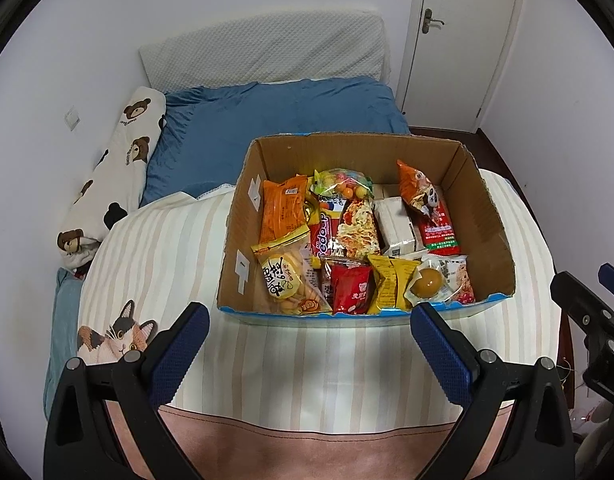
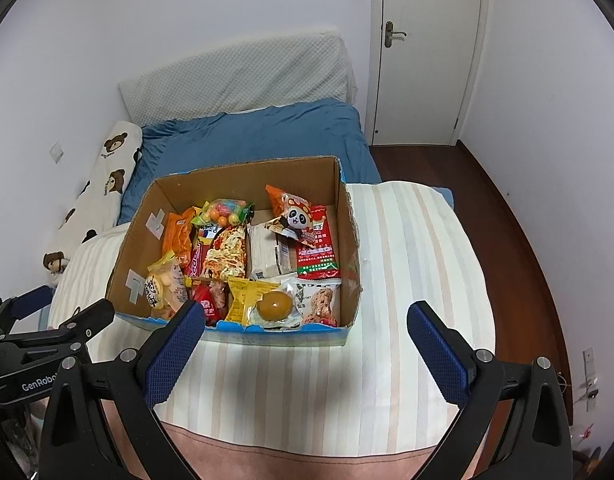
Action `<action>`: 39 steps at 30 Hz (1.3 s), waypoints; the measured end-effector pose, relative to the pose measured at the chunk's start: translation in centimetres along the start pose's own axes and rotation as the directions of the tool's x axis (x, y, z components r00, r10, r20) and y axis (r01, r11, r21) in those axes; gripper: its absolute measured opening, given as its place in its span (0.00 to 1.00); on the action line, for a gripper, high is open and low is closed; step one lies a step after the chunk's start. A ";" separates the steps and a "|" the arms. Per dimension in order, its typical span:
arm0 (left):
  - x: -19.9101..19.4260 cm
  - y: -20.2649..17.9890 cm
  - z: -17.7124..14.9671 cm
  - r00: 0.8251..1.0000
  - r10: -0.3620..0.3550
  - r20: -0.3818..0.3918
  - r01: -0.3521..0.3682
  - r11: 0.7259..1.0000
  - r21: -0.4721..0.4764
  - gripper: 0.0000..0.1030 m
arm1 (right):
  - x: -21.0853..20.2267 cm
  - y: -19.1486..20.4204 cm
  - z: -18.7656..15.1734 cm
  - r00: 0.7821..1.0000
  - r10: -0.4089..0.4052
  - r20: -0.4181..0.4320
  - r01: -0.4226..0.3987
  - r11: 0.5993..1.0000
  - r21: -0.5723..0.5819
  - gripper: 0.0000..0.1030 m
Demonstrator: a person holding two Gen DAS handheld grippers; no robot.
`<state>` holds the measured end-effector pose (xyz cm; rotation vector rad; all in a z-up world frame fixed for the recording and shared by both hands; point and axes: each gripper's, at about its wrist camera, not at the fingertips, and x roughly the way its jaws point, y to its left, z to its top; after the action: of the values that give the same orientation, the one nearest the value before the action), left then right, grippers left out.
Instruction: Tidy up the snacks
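Blue-padded and spread wide, our left gripper (image 1: pixel 309 336) hangs empty over the striped blanket (image 1: pixel 167 248), just short of the cardboard box (image 1: pixel 483 216) of snacks on the bed: a yellow biscuit bag (image 1: pixel 285 280) at its left, a panda packet (image 1: pixel 421 192) at its right; our right gripper (image 2: pixel 307 334) gapes likewise, holding nothing

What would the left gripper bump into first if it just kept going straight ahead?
Probably the blue front edge of the cardboard box. The left gripper, open and empty, points right at it over the striped blanket. If angled higher, it might clear the edge and meet the snacks.
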<state>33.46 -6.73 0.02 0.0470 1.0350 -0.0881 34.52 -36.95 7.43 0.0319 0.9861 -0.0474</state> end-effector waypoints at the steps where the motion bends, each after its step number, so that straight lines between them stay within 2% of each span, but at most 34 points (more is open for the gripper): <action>1: -0.2 0.0 0.1 1.000 -0.001 0.002 0.001 1.000 -0.001 1.00 | 0.0 0.1 0.0 1.000 0.001 0.001 -0.001 1.000 -0.002 1.00; 19: -2.3 -0.4 0.2 0.999 -0.020 0.039 0.020 1.000 0.008 1.00 | -2.4 0.2 -0.4 1.000 0.008 0.027 -0.008 1.000 -0.001 1.00; 39: -3.8 -1.0 -0.1 0.997 -0.031 0.064 0.030 1.000 0.003 1.00 | -3.0 -0.2 -0.6 1.000 0.012 0.021 -0.012 1.000 0.001 1.00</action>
<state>31.34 -7.49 3.21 0.0299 0.9714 -0.1176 32.30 -37.05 9.60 0.0390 0.9648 -0.0370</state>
